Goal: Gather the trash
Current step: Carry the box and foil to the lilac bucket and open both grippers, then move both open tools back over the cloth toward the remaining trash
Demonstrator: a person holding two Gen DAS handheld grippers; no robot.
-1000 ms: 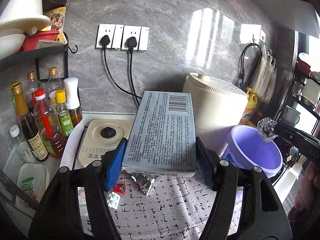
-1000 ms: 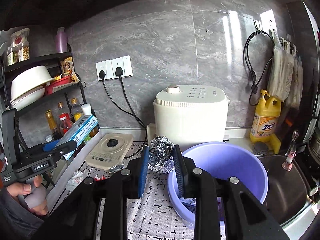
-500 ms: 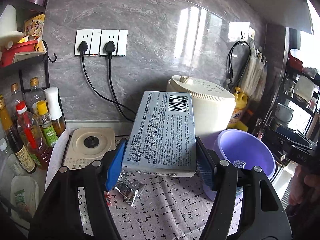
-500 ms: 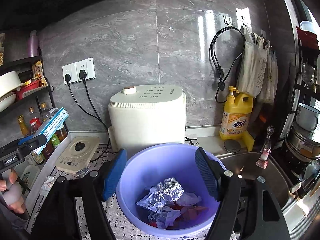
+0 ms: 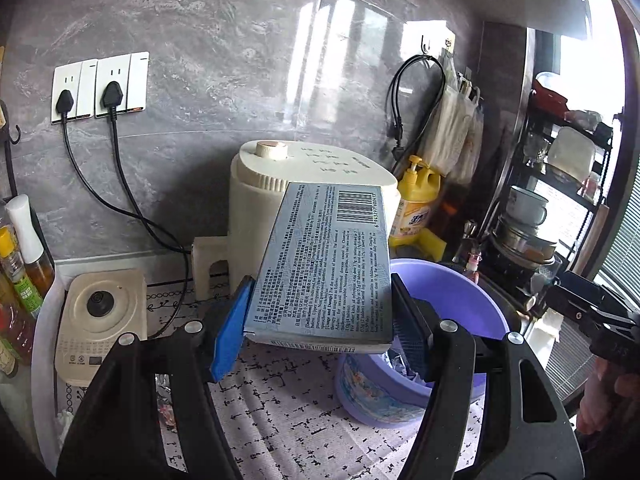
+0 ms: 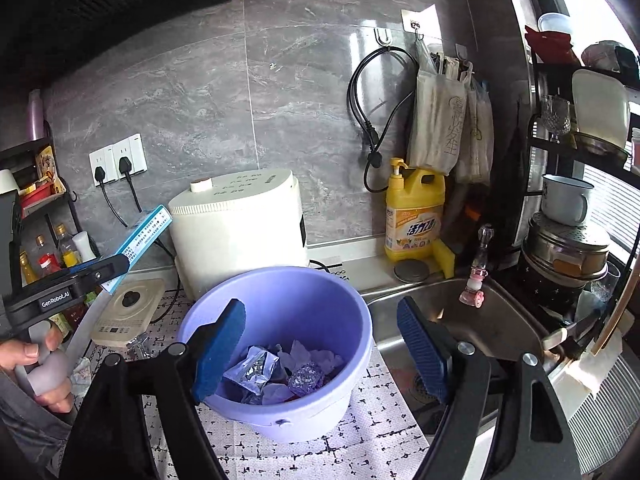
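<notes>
Blue-padded left tongs (image 5: pixel 316 332) level, clamping grey box (image 5: pixel 324 264) beside purple bucket (image 5: pixel 452 280).

Glossy grey stone-look wall (image 6: pixel 320 100), smooth lilac plastic bucket (image 6: pixel 340 320), matt printed cardboard box (image 5: pixel 328 264), stainless sink (image 6: pixel 500 320).

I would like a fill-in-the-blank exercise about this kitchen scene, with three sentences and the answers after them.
1. The left gripper holds a grey ____ with a barcode between its fingers.
2. The crumpled foil lies inside the purple ____.
3. The yellow bottle stands beside the ____, right of the white appliance.

Missing words: box; bucket; sink
</notes>
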